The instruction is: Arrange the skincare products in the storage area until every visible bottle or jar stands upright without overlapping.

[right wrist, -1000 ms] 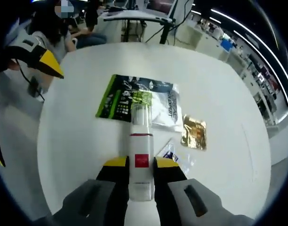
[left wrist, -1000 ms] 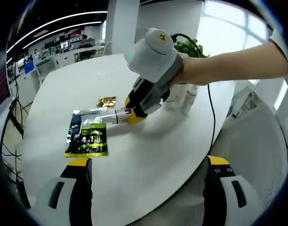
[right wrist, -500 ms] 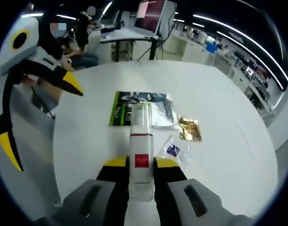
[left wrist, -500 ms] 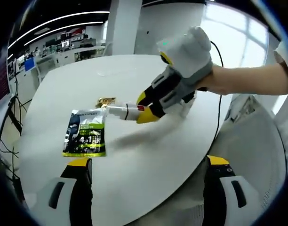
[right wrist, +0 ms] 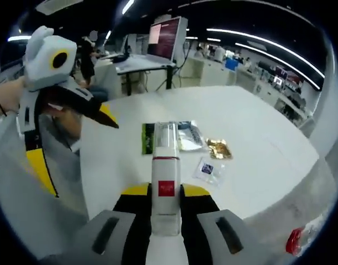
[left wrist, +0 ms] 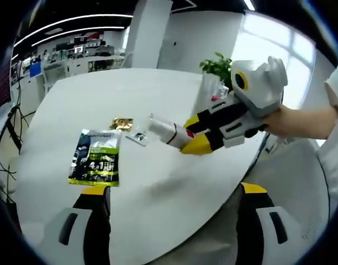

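— Gripping what, is the right claw point(right wrist: 166, 194) seen?
— A slim white bottle point(right wrist: 165, 165), red-labelled with a clear cap, is clamped above the smooth round white bench point(left wrist: 158, 105).
— And the left claw point(left wrist: 172, 193)?
— It is spread wide, empty, near a glossy green sachet point(left wrist: 95, 157).

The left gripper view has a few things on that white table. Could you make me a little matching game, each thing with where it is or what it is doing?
Things:
1. white tube
2. green and black pouch
3. gold sachet
4. potted plant

Places or states:
A. lying flat on the table, nearest the camera
B. held off the table in the right claw
C. standing at the far edge of the table
D. lying flat beyond the pouch, small and shiny

Pairs: 1-B, 2-A, 3-D, 4-C
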The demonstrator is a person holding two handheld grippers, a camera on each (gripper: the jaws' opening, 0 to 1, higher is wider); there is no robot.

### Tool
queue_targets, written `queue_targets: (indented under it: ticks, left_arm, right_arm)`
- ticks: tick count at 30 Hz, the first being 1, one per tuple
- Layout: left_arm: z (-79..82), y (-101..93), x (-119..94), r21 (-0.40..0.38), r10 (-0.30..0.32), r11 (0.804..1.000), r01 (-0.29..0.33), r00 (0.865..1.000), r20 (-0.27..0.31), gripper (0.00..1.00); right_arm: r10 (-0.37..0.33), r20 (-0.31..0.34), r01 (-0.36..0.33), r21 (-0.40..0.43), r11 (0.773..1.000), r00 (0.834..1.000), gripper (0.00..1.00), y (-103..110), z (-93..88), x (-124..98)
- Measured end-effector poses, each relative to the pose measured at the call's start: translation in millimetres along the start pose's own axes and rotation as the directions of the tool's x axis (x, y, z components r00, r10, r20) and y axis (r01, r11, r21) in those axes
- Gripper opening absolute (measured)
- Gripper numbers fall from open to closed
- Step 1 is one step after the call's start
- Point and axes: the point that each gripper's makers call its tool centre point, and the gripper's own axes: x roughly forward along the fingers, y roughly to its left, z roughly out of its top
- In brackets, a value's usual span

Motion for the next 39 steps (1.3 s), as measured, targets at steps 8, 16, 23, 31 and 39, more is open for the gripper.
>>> queue_targets:
  ticks: [8, 16, 23, 31, 39]
  left_arm:
    - [12.3, -15.7, -3, -0.073, -0.088, 0.993, 0.093, 0.994, 0.069, 0.84]
    - [20.9, -18.3, -10, -0.164, -0.129, 0.975, 0.150, 0.983, 0.133, 0.69]
    - [41.4, -33.2, -17, -0.264, -0.157, 0.939, 0.220, 0.958, 0.240, 0.65]
    - [62.2, -52.1, -13, -0.304, -0.145, 0.922, 0.241, 0.940, 0.309, 0.55]
    - [69.1, -58.5, -9, -0.358, -0.106, 0.903, 0.238, 0.931, 0.349, 0.36]
  right_arm:
    - [-0.009, 0.029, 0.008, 0.037, 0.999, 1.000, 0.19, 16, -7.8, -20]
    - [0.002, 0.051, -0.003, 0.023, 1.000, 0.999, 0.19, 27, -5.6, -36]
    - [-0.008, 0.113, 0.004, 0.035, 0.999, 0.994, 0.19, 38, 12.1, -49]
    - [-0.010, 0.149, 0.006, 0.023, 1.000, 0.989, 0.19, 50, 22.5, -56]
    - [-0.017, 0.167, 0.010, 0.040, 0.999, 0.986, 0.19, 52, 26.4, -61]
